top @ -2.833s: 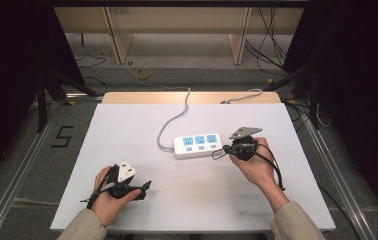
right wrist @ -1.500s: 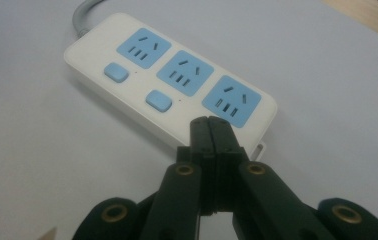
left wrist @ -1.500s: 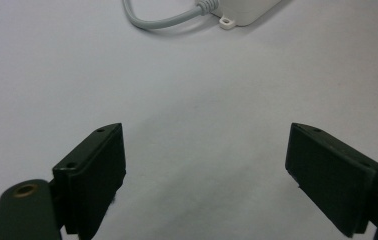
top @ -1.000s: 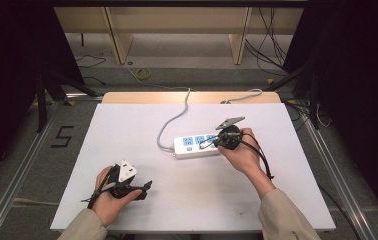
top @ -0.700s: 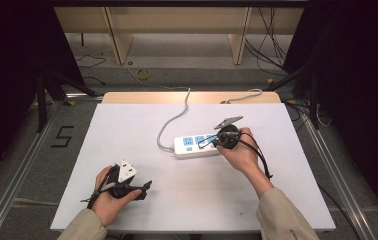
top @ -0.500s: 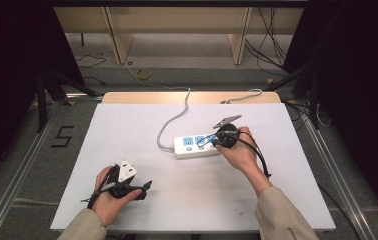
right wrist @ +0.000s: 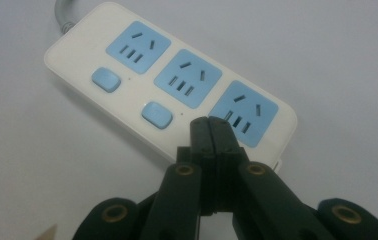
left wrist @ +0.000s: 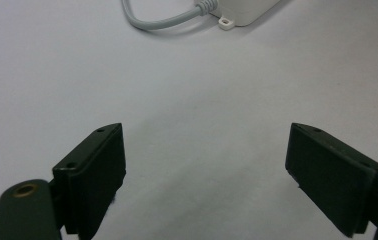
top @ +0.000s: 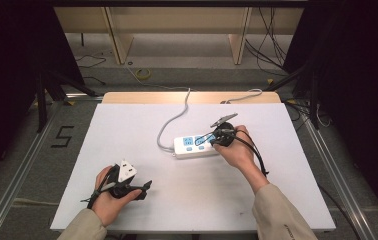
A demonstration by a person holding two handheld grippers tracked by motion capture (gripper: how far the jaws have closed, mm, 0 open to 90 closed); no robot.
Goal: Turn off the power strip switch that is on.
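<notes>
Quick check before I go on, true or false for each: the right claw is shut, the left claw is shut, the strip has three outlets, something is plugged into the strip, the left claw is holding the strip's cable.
1. The right claw is shut. True; its jaws are pressed together over the power strip.
2. The left claw is shut. False; its jaws stand wide apart.
3. The strip has three blue outlets. True.
4. A plug sits in one outlet. False; all three are empty.
5. The left claw holds the strip's grey cable. False; it holds nothing, and the cable lies farther off on the table.
</notes>
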